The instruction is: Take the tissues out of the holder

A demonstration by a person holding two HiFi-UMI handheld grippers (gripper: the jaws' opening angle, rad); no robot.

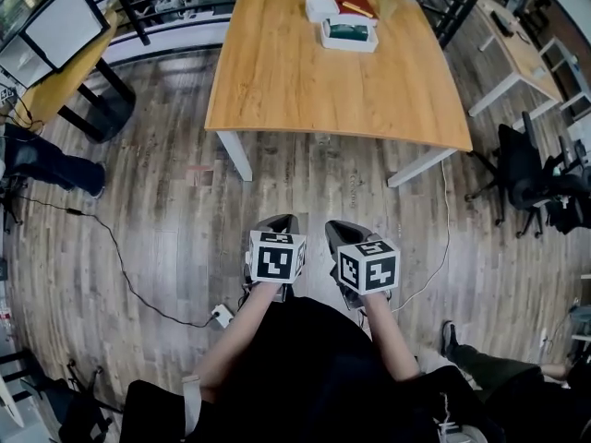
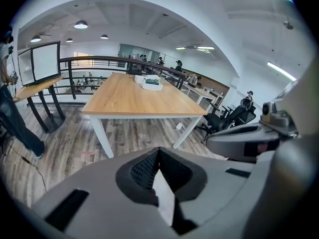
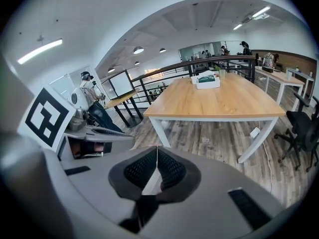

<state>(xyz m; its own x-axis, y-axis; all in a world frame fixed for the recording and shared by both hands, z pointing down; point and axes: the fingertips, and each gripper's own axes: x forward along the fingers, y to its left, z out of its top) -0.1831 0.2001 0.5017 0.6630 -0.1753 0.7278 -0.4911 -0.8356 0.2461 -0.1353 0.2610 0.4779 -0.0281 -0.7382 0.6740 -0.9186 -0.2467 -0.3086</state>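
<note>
The white tissue holder [image 1: 349, 33] with a green top sits at the far end of a wooden table [image 1: 305, 90]; it also shows small in the left gripper view as the tissue holder [image 2: 152, 83] and in the right gripper view as the tissue holder [image 3: 208, 80]. A smaller white box [image 1: 320, 8] lies just behind it. My left gripper [image 1: 280, 224] and right gripper [image 1: 340, 233] hang side by side over the floor, well short of the table. Both are shut with nothing between the jaws, as the left gripper [image 2: 158, 152] and right gripper [image 3: 156, 151] show close up.
A red book [image 1: 353, 0] lies at the table's far edge. A desk with monitors [image 1: 60, 26] stands at the left and office chairs [image 1: 526, 178] at the right. A cable and power strip [image 1: 222, 317] lie on the wood floor. A person's legs [image 1: 46, 160] show at the left.
</note>
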